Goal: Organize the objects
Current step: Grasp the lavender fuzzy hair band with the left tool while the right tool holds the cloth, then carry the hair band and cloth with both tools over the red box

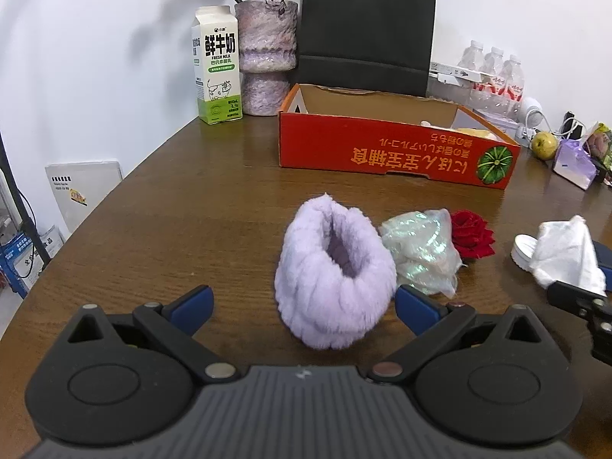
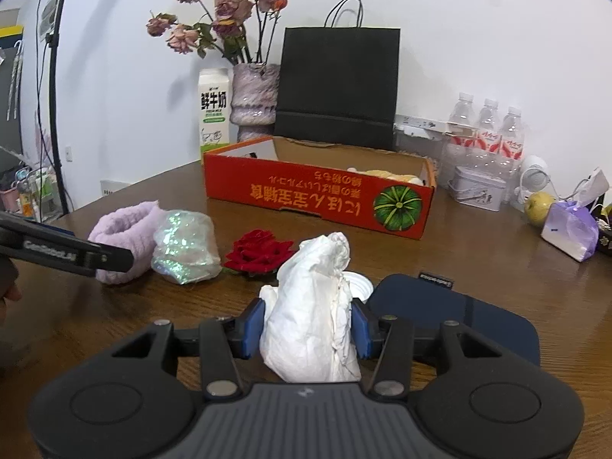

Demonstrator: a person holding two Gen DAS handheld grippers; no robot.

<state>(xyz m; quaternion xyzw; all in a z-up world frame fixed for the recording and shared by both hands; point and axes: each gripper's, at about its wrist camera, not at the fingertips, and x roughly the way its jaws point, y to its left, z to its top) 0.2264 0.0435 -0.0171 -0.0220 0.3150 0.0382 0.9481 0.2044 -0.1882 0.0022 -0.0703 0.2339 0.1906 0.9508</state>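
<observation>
A fluffy lilac pouch (image 1: 334, 279) stands on the wooden table (image 1: 191, 210) between the wide-open blue fingers of my left gripper (image 1: 304, 306). Beside it lie a shiny iridescent bag (image 1: 420, 248) and a red fabric rose (image 1: 471, 238). My right gripper (image 2: 308, 329) is shut on a crumpled white tissue bundle (image 2: 311, 321), held just above a white lid (image 2: 359, 283) and next to a dark blue flat device (image 2: 459, 310). The pouch (image 2: 126, 229), shiny bag (image 2: 185, 244) and rose (image 2: 258, 254) also show in the right wrist view.
An open red cardboard box (image 1: 382, 145) with something pale inside stands mid-table. Behind it are a milk carton (image 1: 217, 65), a purple vase (image 1: 266, 57), a black paper bag (image 1: 367, 26), water bottles (image 2: 485, 134), a tin (image 2: 476, 187), an apple (image 2: 537, 206) and a tissue pack (image 2: 570, 229).
</observation>
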